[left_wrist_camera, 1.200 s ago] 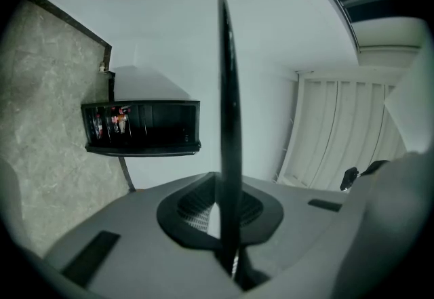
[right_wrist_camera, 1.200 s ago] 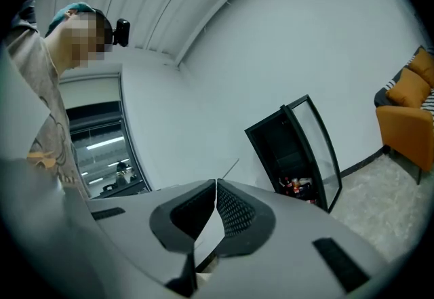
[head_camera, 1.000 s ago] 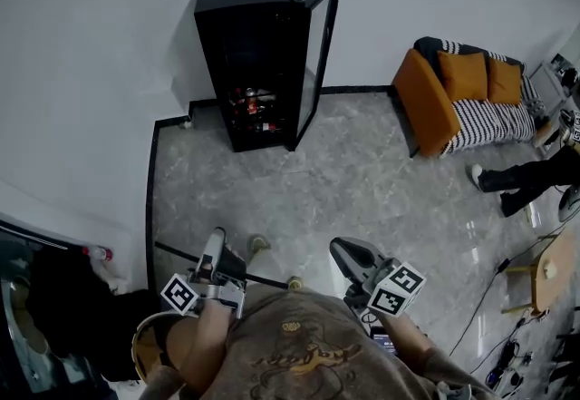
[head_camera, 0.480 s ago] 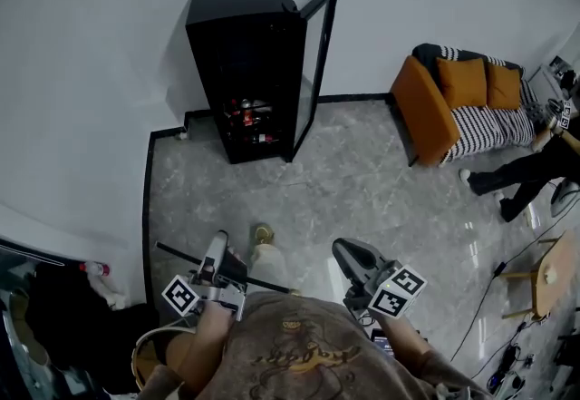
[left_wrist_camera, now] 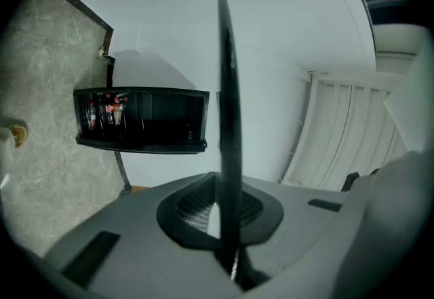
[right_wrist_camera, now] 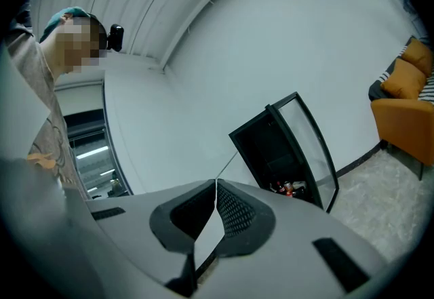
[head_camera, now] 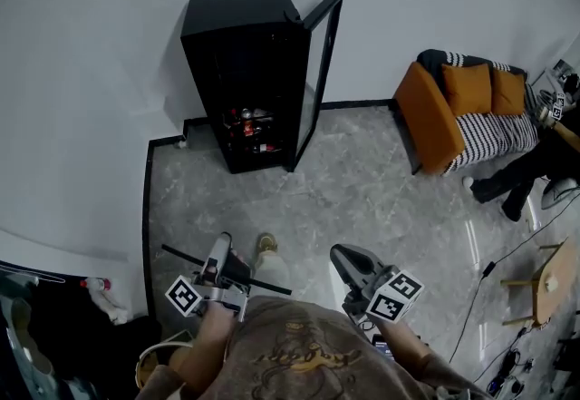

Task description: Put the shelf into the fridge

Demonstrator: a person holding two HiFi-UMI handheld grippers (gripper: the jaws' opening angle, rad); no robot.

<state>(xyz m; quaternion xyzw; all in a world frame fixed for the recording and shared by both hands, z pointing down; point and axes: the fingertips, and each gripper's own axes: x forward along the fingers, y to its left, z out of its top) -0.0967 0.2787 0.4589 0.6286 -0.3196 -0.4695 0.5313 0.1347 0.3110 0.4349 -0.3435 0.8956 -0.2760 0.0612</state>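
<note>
L tongs (head_camera: 218,251) are clamped on the shelf (left_wrist_camera: 224,87). In the L gripper view it shows edge-on, as a thin dark band running up from btw the jaws, so its face and full outline can't be made out. From the head view the shelf is a slim dark line in front of the person's chest, well apart from the fridge (head_camera: 249,63) and not inside it. One end pokes out on the side away from the R tongs (right_wrist_camera: 216,186), the other stops short of them. R tongs are closed down to a narrow slit w/ tips meeting and nothing gripped. A faint thin line runs from the tips toward the fridge, too fine to identify. The fridge is black, upright against the white wall, w/ its glass door (head_camera: 322,72) swung open on the sofa side. The upper interior is too dark to read. Low down sit some small bottles or cans (head_camera: 249,121), labels too small to tell. An orange sofa (head_camera: 435,108) w/ a striped seat and orange cushions stands off the door side of the fridge, cut by the frame edge. Beside it are another person's dark legs (head_camera: 517,180), the body out of frame. On the grey marble floor (head_camera: 381,199), btw the fridge and the tongs, one shoe (head_camera: 265,244) shows. The wearer's torso hides the arms and the rest.
</note>
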